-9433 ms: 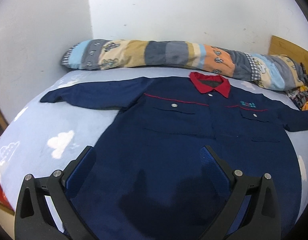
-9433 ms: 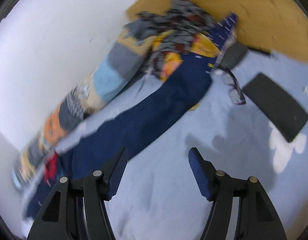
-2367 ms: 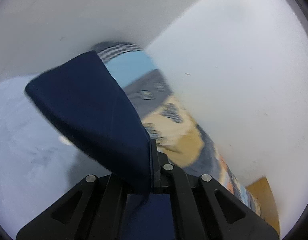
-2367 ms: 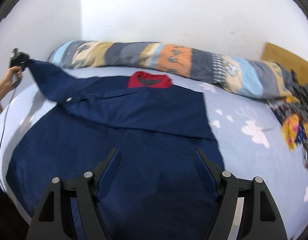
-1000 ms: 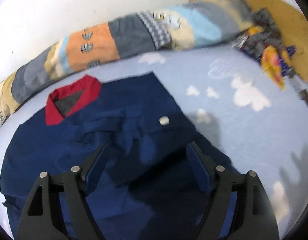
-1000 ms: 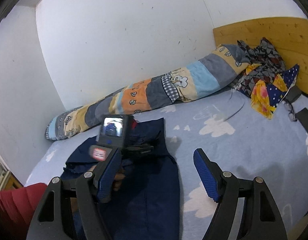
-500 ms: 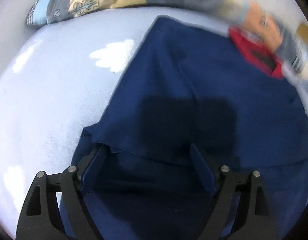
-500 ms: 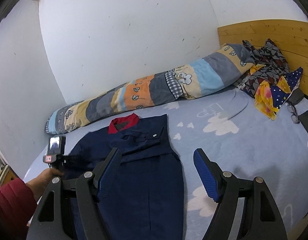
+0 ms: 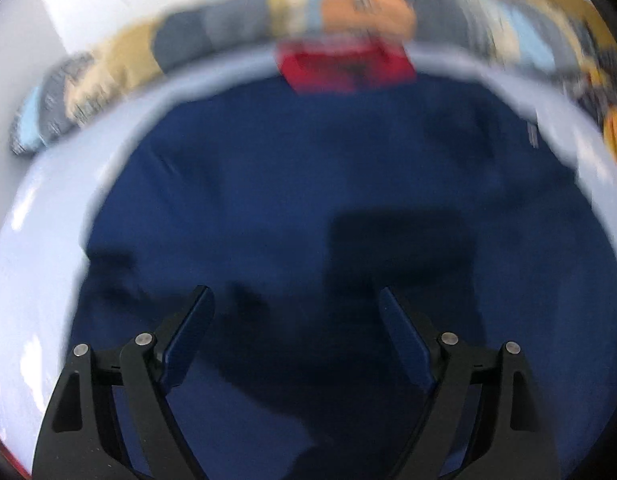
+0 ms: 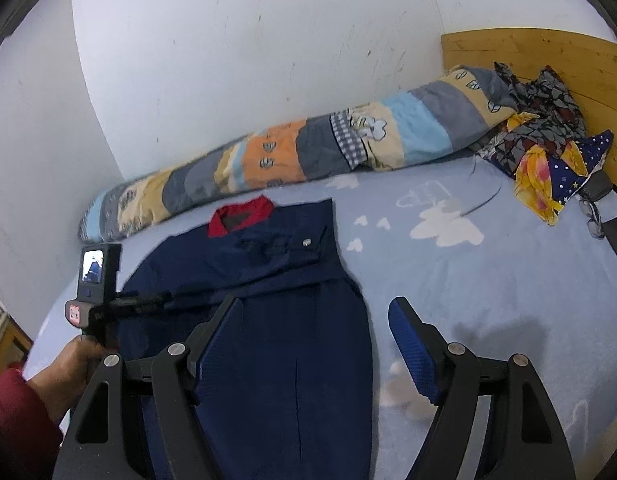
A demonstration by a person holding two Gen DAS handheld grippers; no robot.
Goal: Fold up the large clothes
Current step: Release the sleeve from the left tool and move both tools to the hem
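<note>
A navy work jacket [image 10: 268,320] with a red collar [image 10: 238,216] lies flat on the bed, both sleeves folded in over the body. The left wrist view is blurred; the jacket [image 9: 308,208] fills it, with the collar [image 9: 344,66] at the top. My left gripper [image 9: 294,312] is open and empty, low over the jacket's lower part; it also shows in the right wrist view [image 10: 156,300], held over the jacket's left side. My right gripper [image 10: 314,320] is open and empty above the jacket's right edge.
A long patchwork bolster [image 10: 308,156] lies along the white wall. A heap of patterned clothes [image 10: 548,140] sits by the wooden headboard [image 10: 548,60]. The light blue cloud-print sheet [image 10: 488,272] lies bare right of the jacket. A dark strap [image 10: 616,240] lies at the far right.
The left gripper has swung from the jacket's left shoulder edge toward its middle, now facing the collar. The right gripper has tilted down a little.
</note>
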